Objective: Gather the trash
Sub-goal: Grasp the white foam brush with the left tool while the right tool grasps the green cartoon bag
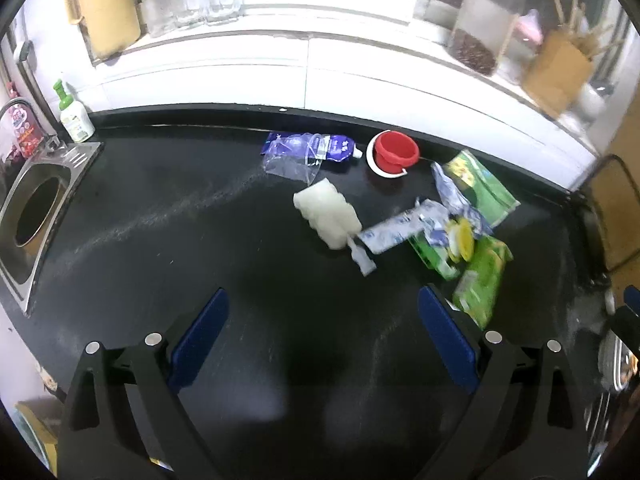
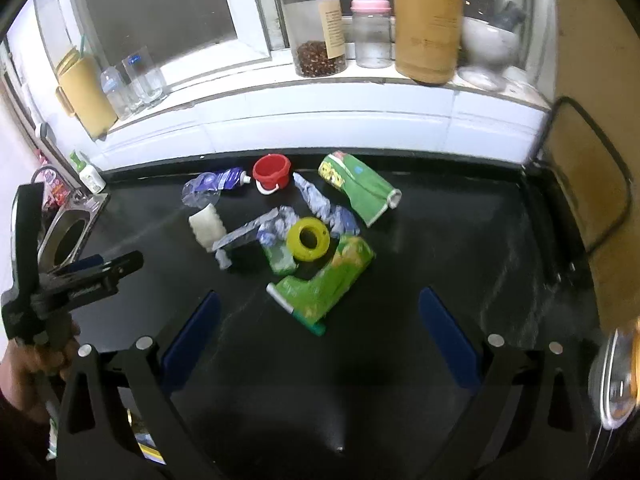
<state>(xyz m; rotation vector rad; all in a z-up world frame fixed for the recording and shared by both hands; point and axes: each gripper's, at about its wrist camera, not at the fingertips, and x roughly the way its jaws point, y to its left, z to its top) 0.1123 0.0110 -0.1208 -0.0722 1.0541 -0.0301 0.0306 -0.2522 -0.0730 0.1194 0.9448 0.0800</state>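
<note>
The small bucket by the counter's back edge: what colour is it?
Red, with a white handle; the small bucket shows best in the left wrist view.

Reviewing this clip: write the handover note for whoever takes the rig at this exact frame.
Left tool: open, empty, above the black counter.
Right tool: open, empty, facing the pile.
Trash, all on the counter: green wrapper nearest, yellow ring on the crumpled blue-white wrappers, second green bag, white foam piece, blue pouch.
Red bucket stands at the back, empty as far as visible.
Done: nothing collected yet.
Left: pick up every piece; the bucket is probably the bin.
</note>
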